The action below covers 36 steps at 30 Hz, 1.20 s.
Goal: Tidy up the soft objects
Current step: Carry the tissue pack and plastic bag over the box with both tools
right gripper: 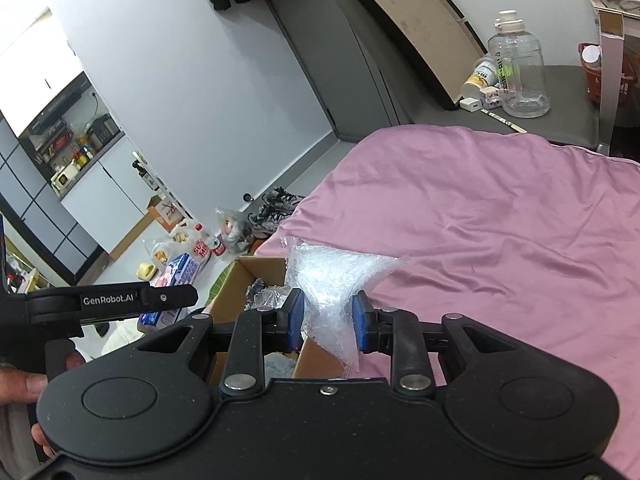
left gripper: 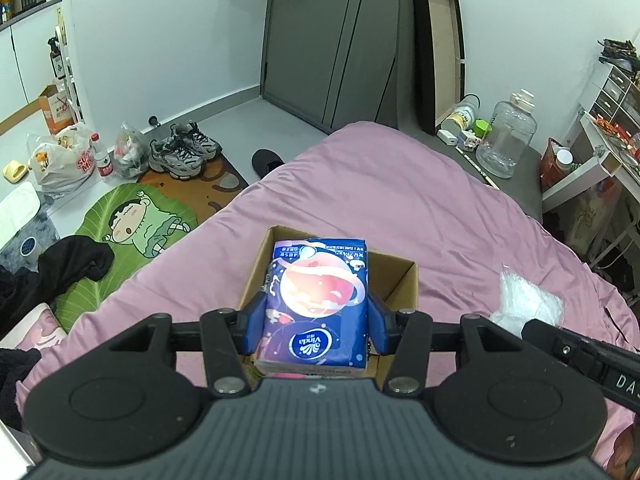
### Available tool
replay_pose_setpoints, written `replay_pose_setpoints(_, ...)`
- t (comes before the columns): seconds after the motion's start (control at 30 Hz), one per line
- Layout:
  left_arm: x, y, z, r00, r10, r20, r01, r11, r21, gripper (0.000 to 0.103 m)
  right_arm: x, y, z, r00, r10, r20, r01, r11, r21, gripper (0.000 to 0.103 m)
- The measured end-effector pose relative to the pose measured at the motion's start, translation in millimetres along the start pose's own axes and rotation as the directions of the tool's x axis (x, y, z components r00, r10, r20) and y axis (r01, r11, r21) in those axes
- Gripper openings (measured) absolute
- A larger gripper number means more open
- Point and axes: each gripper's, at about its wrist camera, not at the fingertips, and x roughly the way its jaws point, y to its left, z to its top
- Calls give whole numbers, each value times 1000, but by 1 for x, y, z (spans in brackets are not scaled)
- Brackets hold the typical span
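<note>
Left wrist: left tool (left gripper: pixel 316 316) clamps tissue pack (left gripper: pixel 318 300) over box (left gripper: pixel 404 280), right tool (right gripper: pixel 328 316) pinches bubble wrap (right gripper: pixel 332 280).

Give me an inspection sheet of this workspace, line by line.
Surface: pink bedsheet, wrinkled.
Job's things: tissue pack over open cardboard box; bubble wrap beside the box.
Clutter: black clothing at bed edge.
Grippers: left gripper shut on tissue pack; right gripper shut on bubble wrap.
Cables: nothing seen.
Surroundings: sneakers, plastic bags, cartoon rug on floor; clear jug on bedside ledge.
</note>
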Motion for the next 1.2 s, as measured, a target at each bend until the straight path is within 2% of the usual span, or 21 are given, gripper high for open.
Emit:
replay_pose_setpoints(0.8, 93, 13, -1, 991, -38, -131, 32, 998, -48, 50, 45, -5, 3, 997, -36, -72, 37, 999, 23, 26)
replay_pose_setpoints(1.2, 131, 9, -7, 973, -85, -215, 75, 996, -53, 51, 65, 0, 3, 994, -1, -106, 4, 1000, 23, 26)
